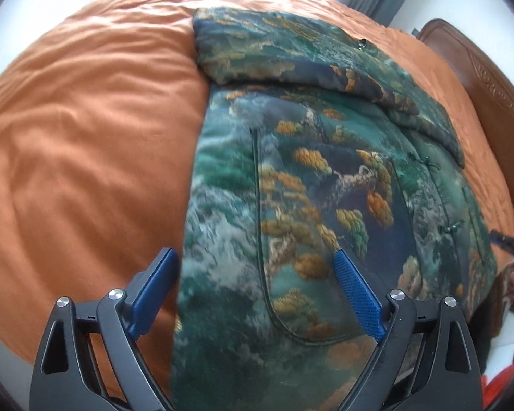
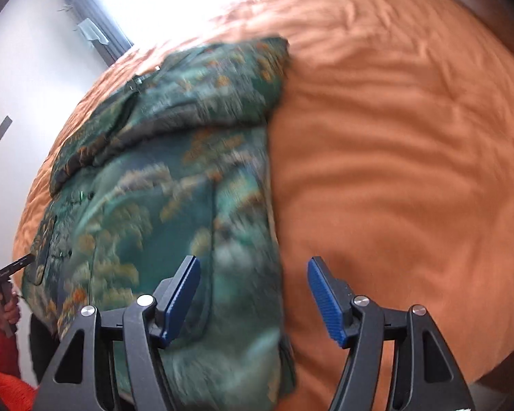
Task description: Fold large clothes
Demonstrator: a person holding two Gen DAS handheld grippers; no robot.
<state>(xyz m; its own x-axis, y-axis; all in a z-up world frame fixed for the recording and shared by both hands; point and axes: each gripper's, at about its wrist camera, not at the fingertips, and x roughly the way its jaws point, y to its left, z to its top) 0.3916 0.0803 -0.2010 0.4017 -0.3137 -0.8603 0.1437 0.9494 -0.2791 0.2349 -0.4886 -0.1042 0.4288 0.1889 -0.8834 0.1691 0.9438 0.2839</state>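
A padded green jacket (image 1: 308, 178) with a blue and orange landscape print lies flat on an orange bedspread (image 1: 85, 130), one sleeve (image 1: 291, 54) folded across its upper part. My left gripper (image 1: 253, 258) hangs open over the jacket's near left edge, one finger above the bedspread and the other above the fabric, gripping nothing. The right wrist view is blurred. There the jacket (image 2: 161, 188) lies to the left, and my right gripper (image 2: 253, 260) stands open astride its right edge, nothing pinched between the pads.
A brown carved headboard (image 1: 479, 78) borders the bed at the right. Grey curtains (image 2: 85, 30) and a bright window stand beyond the bed. A hand in a red sleeve (image 2: 3, 308) shows at the left edge with the other gripper's handle. Wide orange bedspread (image 2: 394, 171) flanks the jacket.
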